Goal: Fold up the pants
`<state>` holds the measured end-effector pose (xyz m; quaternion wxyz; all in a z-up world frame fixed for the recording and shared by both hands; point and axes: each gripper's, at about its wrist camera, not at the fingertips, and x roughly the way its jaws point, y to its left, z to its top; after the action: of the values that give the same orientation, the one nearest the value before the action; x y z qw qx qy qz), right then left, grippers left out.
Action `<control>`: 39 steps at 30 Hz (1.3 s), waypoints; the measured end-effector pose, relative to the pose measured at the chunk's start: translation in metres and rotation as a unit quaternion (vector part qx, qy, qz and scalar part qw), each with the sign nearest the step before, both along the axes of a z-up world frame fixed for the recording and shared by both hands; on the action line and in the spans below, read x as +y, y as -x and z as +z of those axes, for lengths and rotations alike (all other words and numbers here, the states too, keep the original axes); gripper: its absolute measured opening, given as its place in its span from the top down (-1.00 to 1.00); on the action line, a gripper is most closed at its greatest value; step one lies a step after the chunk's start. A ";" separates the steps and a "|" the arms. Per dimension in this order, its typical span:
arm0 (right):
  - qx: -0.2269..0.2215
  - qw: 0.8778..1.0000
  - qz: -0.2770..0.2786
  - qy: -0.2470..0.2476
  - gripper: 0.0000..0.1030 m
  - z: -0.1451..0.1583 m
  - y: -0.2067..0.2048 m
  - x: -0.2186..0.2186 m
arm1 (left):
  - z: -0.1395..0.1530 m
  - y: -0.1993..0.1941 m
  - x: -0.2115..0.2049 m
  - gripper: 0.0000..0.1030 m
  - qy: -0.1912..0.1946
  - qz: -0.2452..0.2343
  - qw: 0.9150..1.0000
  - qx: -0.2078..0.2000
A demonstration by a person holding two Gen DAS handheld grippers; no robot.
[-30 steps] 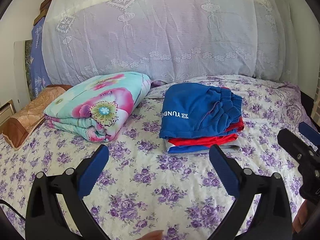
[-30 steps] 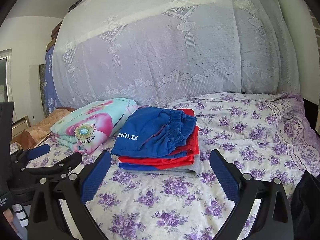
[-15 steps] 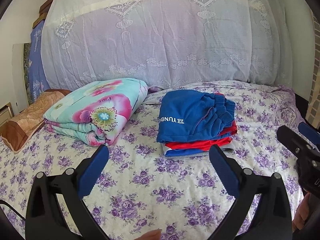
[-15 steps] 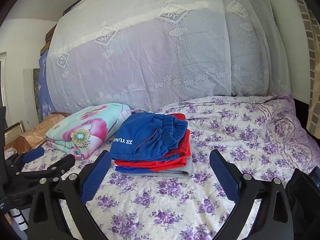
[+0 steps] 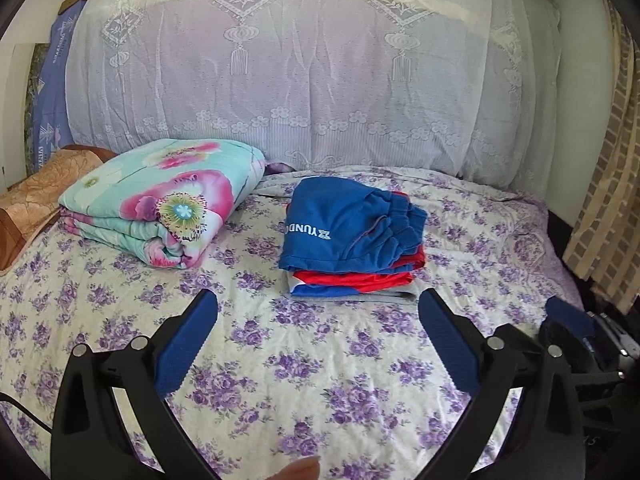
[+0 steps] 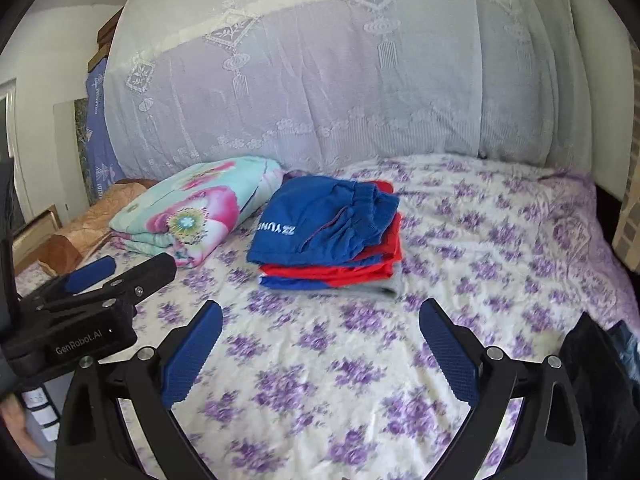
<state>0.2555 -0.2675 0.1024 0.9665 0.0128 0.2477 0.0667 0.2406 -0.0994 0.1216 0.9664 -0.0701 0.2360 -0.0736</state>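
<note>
Two tools on my feeds, and both are spread wide with nothing between the blue pads. My left tool (image 5: 318, 320) hangs over the bed (image 5: 280, 380), above bare flowered sheet on the near side of the folded pants (image 5: 352, 228). My right tool (image 6: 320, 324) hovers the same way, also on the near side of the pants (image 6: 326, 224) and clear of them. In the right view the left tool (image 6: 100, 276) sits off to the left of the pants, low over the sheet, with its GenRobot.AI label readable.

The pants are blue, folded, and sitting on top of a small stack (image 5: 352, 280) with red, blue and grey layers under them. White lettering runs across the top fold and the elastic waistband bunches toward the right. Just left of the pants lies a folded floral quilt (image 5: 160, 208), near them but not touching. Further left of that there's a tan pillow (image 5: 36, 200). Behind the pants a big pile under a white lace cover (image 5: 312, 80) fills the head of the bed. Far right of the pants I can see a checked curtain (image 5: 604, 200).
</note>
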 end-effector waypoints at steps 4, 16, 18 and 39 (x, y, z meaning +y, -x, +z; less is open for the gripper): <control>0.009 1.000 -0.012 -0.005 -0.92 -0.001 0.007 -0.005 | -0.008 0.016 -0.005 -0.91 -0.035 0.026 0.999 -0.002; -0.004 0.999 -0.032 -0.028 -0.92 0.005 -0.022 -0.024 | 0.013 -0.013 0.004 -0.91 -0.043 0.061 0.997 -0.006; -0.011 0.999 -0.028 -0.031 -0.92 0.006 -0.024 -0.021 | 0.008 -0.015 0.003 -0.91 -0.029 0.048 0.998 -0.005; -0.046 0.998 -0.031 0.007 -0.93 0.019 0.014 -0.019 | 0.009 0.005 -0.026 -0.91 -0.100 0.032 0.994 0.014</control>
<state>0.2414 -0.2865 0.1212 0.9785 0.0110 0.2029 0.0359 0.2351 -0.1250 0.1306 0.9671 0.0188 0.2530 -0.0180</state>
